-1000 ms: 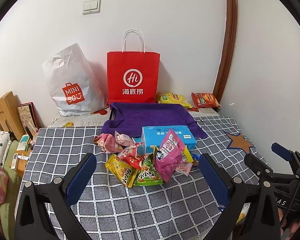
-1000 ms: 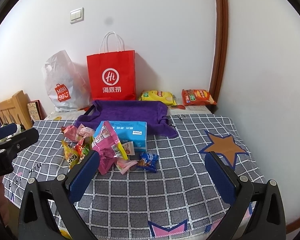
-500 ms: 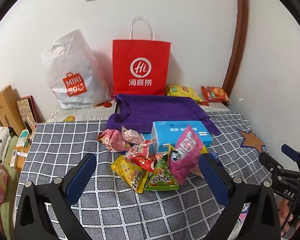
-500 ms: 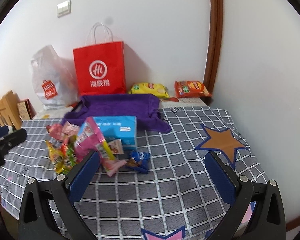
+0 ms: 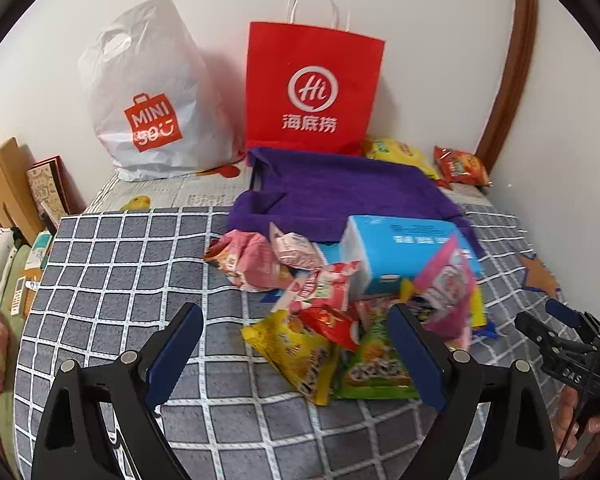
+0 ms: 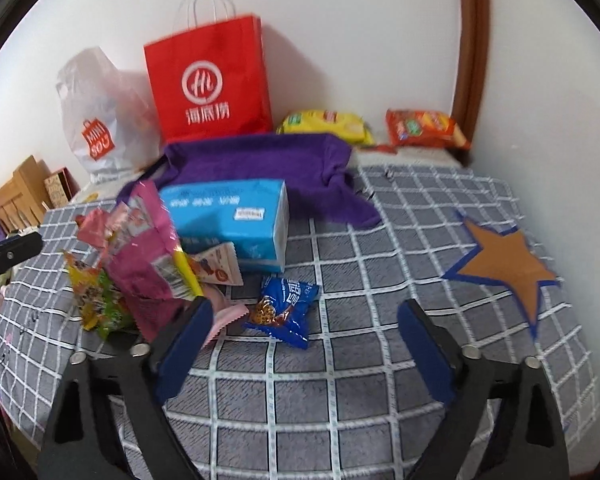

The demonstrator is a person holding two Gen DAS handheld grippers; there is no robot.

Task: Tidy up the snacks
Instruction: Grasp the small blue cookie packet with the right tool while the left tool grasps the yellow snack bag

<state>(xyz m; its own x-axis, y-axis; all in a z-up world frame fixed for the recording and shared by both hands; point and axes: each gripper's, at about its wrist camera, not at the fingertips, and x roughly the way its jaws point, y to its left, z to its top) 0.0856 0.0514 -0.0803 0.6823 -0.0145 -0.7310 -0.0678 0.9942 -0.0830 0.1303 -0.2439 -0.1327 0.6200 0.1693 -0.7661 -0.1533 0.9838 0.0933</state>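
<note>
A heap of snack packets (image 5: pixel 340 304) is seen on the grey checked blanket (image 5: pixel 120 264), just ahead of both pairs of jaws. About eight packets can be counted in the heap: two pink ones, a tall pink bag (image 6: pixel 144 256), a red-and-white one, a small red one, a yellow one (image 5: pixel 296 356), a green one (image 5: pixel 376 368) and a blue one (image 6: pixel 284 308) lying a little apart. One blue box (image 6: pixel 228 220) stands behind the heap, touching it. Two more packets, a yellow (image 6: pixel 324 122) and an orange (image 6: pixel 424 128), are laid by the far wall, well beyond the jaws.

The left gripper (image 5: pixel 296 356) is held with its jaws wide and closing; the yellow and green packets lie in the gap, but no pad is pressed on them. The right gripper (image 6: pixel 304 344) is likewise wide and closing, the blue packet lying just ahead of the gap, untouched; its left finger overlaps the tall pink bag in view.

Behind the box one purple cloth (image 5: pixel 340 188) is spread, then one red paper bag (image 5: pixel 312 84) and one white plastic bag (image 5: pixel 152 92) against the wall. Open blanket is left to the right of the right jaws, up to the star patch (image 6: pixel 508 260) and the wall, and to the left of the left jaws.
</note>
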